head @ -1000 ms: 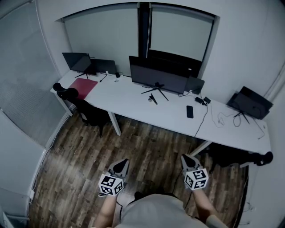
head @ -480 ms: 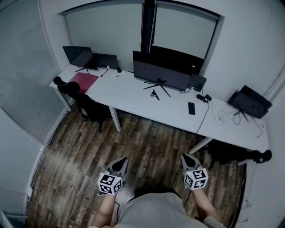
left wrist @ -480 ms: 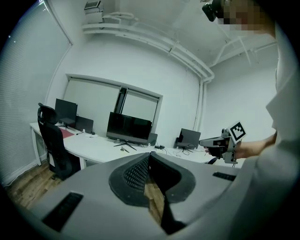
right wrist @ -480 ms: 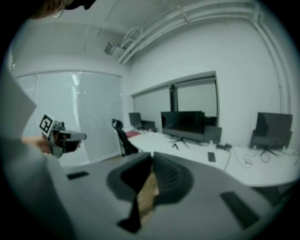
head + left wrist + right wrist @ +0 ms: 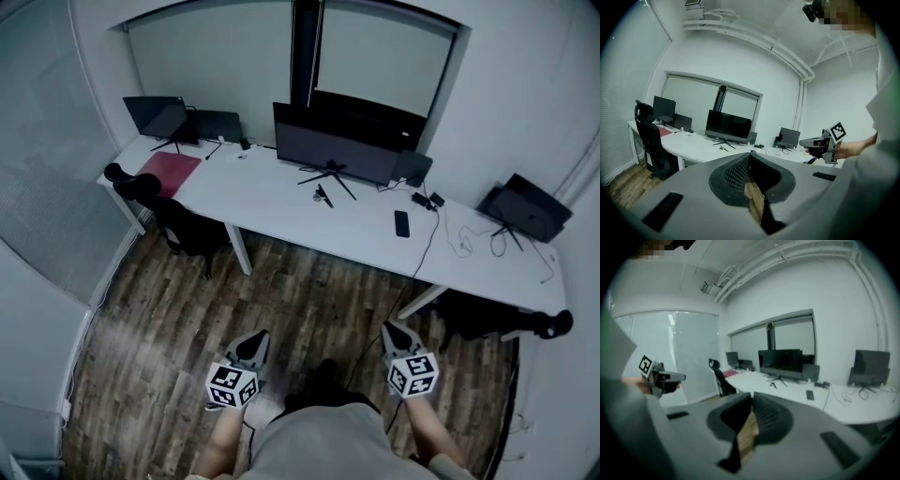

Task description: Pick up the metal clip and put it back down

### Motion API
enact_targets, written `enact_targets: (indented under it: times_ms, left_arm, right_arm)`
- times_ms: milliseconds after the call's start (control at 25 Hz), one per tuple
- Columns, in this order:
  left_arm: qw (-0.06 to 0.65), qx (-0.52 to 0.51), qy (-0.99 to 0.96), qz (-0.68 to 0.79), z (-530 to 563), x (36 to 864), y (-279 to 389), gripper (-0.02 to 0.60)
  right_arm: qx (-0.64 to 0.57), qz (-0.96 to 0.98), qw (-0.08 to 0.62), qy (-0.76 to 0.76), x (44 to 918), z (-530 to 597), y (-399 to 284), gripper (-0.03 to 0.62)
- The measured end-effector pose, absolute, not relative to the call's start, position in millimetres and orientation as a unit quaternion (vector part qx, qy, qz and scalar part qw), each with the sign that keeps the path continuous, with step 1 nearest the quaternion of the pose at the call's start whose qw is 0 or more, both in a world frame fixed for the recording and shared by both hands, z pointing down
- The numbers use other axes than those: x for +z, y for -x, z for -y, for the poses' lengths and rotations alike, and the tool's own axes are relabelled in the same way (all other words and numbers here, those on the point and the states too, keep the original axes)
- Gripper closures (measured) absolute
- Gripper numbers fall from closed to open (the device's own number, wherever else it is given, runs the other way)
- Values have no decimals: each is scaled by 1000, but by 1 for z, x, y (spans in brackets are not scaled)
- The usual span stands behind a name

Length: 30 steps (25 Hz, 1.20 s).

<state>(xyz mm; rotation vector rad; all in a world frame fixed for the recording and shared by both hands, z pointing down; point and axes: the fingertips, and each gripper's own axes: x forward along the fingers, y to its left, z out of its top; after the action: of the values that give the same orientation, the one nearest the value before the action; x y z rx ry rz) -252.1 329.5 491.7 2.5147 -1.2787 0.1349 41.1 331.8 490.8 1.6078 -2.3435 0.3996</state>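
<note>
Upper centre of head view: clip [image 5: 323, 195], as I take it, on desk [image 5: 281, 211] by monitor [image 5: 333, 145]. Left gripper [image 5: 257, 341] and right gripper [image 5: 395, 334] sit low in frame, well apart from it, both closed and empty. Approach step; next I must walk up and open one.

White desk [image 5: 281, 204] — wood floor [image 5: 187, 319]

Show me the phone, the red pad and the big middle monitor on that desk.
phone [image 5: 401, 223], head view, middle of its dark face.
red pad [image 5: 172, 172], head view, centre of its surface.
middle monitor [image 5: 334, 146], head view, middle of its screen.
</note>
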Motion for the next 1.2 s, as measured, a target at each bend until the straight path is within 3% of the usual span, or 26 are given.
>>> enact_targets:
  times_ms: [1200]
  left_arm:
    - [157,78,-862,475,-154,493,182,549]
  right_arm:
    - [162,836,138,-506,520,-129,-90,557]
